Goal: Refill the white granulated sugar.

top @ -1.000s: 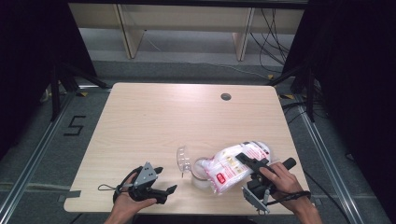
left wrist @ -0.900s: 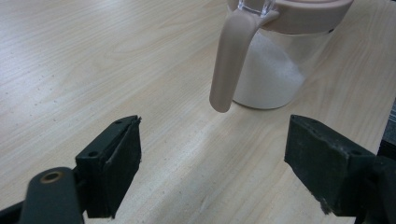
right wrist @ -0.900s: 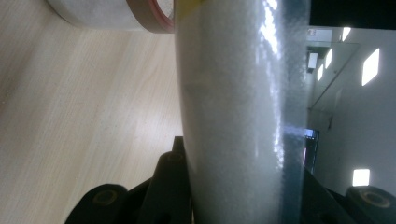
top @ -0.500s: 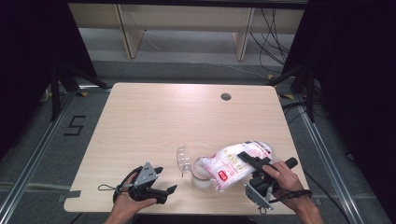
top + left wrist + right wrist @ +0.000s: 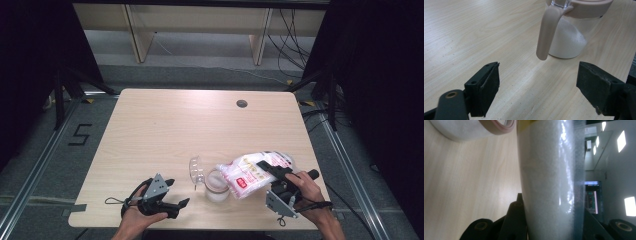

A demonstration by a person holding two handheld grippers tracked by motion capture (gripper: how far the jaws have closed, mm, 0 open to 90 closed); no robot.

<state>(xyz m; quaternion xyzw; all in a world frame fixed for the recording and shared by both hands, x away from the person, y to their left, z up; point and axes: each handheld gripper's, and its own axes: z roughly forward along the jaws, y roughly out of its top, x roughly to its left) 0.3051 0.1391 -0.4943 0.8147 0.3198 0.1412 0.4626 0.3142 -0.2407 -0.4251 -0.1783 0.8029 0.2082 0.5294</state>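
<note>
Nearby, bag overhangs jar near table edge.

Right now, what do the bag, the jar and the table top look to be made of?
Bag: thin glossy plastic film, printed red and white, with shiny highlights; held by the right hand-held gripper.
Jar: clear glass or hard plastic, since the white grains show through; its rim and handle look like matte beige plastic.
Table top: pale wood-grain surface, probably laminate, smooth with a slight sheen.
</note>
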